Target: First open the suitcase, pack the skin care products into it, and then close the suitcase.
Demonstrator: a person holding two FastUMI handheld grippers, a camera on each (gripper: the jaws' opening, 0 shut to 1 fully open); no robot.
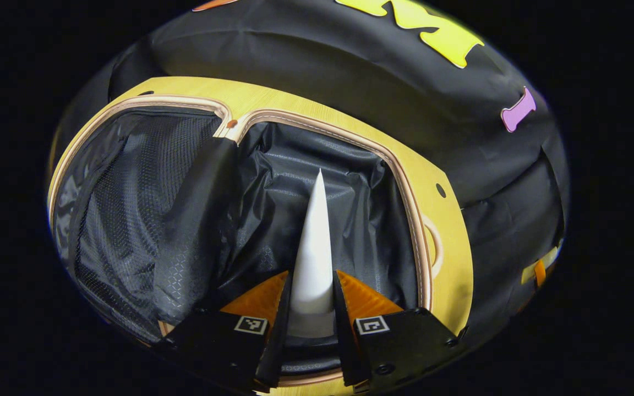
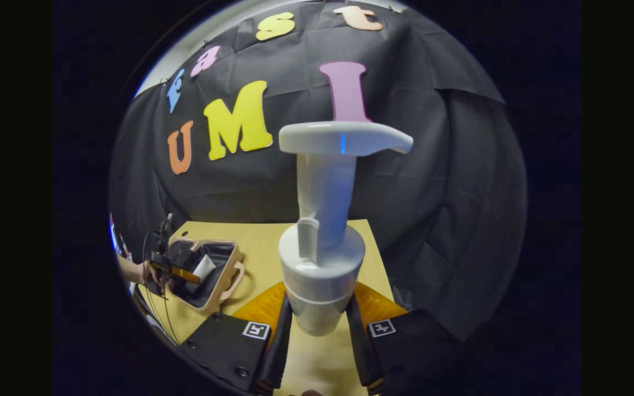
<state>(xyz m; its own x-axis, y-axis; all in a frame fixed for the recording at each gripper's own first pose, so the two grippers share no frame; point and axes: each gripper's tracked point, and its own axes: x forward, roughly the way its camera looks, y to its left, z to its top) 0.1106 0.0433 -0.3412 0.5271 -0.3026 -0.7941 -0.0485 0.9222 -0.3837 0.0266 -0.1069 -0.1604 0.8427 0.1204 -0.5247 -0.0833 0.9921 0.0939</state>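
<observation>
Wooden and pale yellow, the table (image 2: pixel 262 242) stands in a booth with black cloth walls (image 2: pixel 438 181) behind it and at its side. One suitcase (image 1: pixel 273 118) lies open on this table, with a beige stitched rim and a beige handle (image 2: pixel 234 281). It has two halves: one has a dark mesh pocket (image 1: pixel 119 203), the other is lined with wrinkled black fabric (image 1: pixel 289 181).

Two skin care products can be counted. The first is a white tapered tube (image 1: pixel 315 247), grasped at its wide end between both fingers of the left gripper (image 1: pixel 312 308); it points into the black-lined half of the suitcase. In the right gripper view this same tube (image 2: pixel 205 267) shows as a small white shape over the open case, with a person's hand (image 2: pixel 143 272) behind the left gripper.

The second is a white pump bottle (image 2: pixel 322 258), held upright. The right gripper (image 2: pixel 320 319) is clenched on its lower body, above the table and well apart from the suitcase.
</observation>
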